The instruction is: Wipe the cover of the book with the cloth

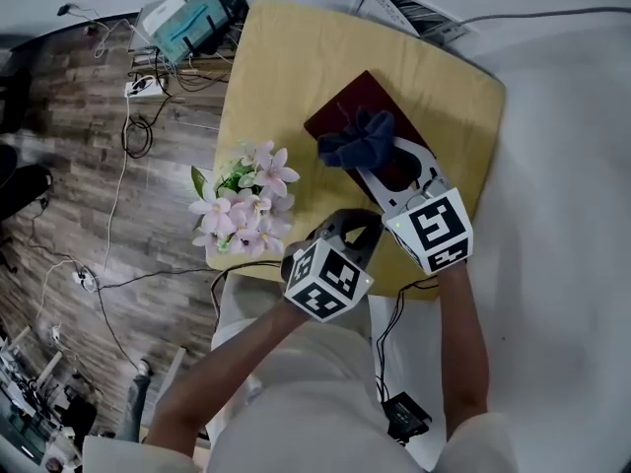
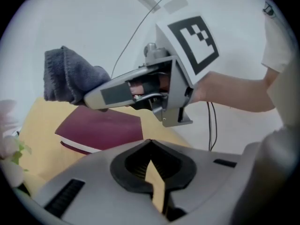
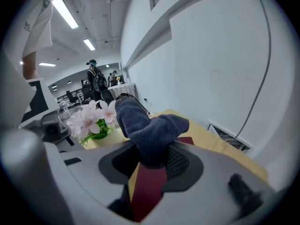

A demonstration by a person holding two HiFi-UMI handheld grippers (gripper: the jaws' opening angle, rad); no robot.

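A maroon book [image 1: 359, 101] lies on the yellow table [image 1: 286, 57], right of the middle. My right gripper [image 1: 373, 162] is shut on a dark blue cloth [image 1: 355, 139] and holds it over the book's near end. The left gripper view shows that cloth [image 2: 68, 76] bunched at the right gripper's tip [image 2: 93, 97], just above the book [image 2: 101, 128]; contact cannot be told. In the right gripper view the cloth [image 3: 150, 130] fills the jaws [image 3: 152, 161]. My left gripper [image 1: 355, 228] hovers at the table's near edge, shut and empty [image 2: 151, 146].
A bunch of pink flowers [image 1: 245, 200] stands at the table's near left corner, close to the left gripper. Cables and a power strip [image 1: 143, 87] lie on the wooden floor at left. A teal box [image 1: 192, 18] sits beyond the table. People stand far off in the room [image 3: 96, 81].
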